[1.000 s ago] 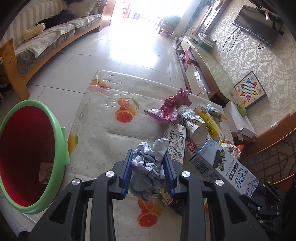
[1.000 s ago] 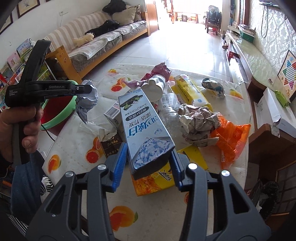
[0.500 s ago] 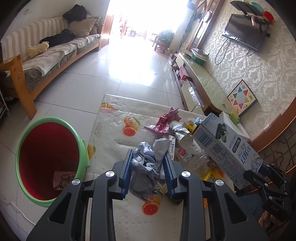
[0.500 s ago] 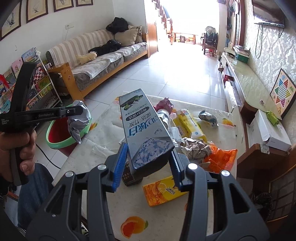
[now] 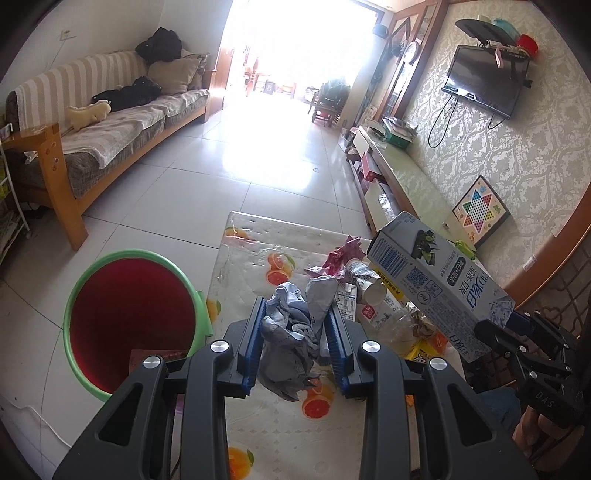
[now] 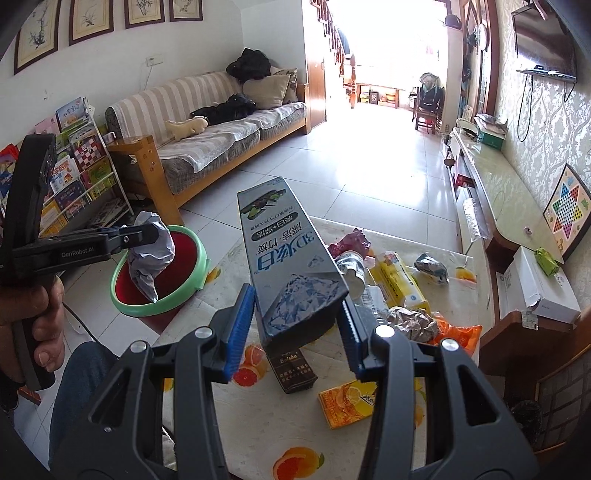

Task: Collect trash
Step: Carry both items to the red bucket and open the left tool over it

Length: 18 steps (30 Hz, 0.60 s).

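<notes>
Left gripper [image 5: 295, 341] is clamped on a crinkly grey paper wad [image 5: 291, 332], held up above the fruit-print table [image 5: 258, 435] by the green-rimmed red bin [image 5: 133, 314]. Right gripper [image 6: 295, 328] pinches a long grey cardboard toothpaste box [image 6: 284, 251], angled down.

bin [image 5: 207, 310] on floor left of table [image 5: 280, 435] | trash pile [image 6: 399, 295] on table

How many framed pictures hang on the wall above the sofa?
4 framed pictures hang in a row above the sofa; more may be cut off at the edge.
</notes>
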{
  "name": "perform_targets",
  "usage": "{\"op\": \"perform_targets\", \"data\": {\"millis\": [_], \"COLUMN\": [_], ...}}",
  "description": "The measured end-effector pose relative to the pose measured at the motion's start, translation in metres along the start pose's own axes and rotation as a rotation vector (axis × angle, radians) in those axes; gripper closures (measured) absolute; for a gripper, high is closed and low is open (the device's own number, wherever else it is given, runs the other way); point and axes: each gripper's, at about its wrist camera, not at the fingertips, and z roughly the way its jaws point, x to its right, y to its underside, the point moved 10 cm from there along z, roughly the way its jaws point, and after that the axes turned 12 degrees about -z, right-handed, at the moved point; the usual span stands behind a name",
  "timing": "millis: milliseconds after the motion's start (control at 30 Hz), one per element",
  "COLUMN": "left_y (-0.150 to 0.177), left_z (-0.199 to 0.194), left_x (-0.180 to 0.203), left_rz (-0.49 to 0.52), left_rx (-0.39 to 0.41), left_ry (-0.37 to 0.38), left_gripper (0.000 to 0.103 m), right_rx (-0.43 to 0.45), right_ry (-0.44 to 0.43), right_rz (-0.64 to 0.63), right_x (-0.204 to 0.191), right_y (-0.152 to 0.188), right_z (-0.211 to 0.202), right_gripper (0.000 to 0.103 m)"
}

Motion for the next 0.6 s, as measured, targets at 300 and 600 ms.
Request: {"op": "perform_targets", "data": {"millis": [300,600], "left_y": [-0.024,-0.043], "left_z": [-0.022,-0.019], "left_x": [-0.053,-0.134], "left_rz": [-0.063,-0.14], "left_rx": [0.056,0.069], "left_ry": [-0.052,-0.148], "left_gripper": [0.073,0.073], "right_rx": [0.023,0.045], "right_ry": [-0.044,-0.121], "right_rz": [-0.049,-0.104], "right_x": [-0.038,-0.093], "right_y": [-0.031,-0.063], "right_z": [0.013,0.034], "right_gripper": [0.06,0.06]}}
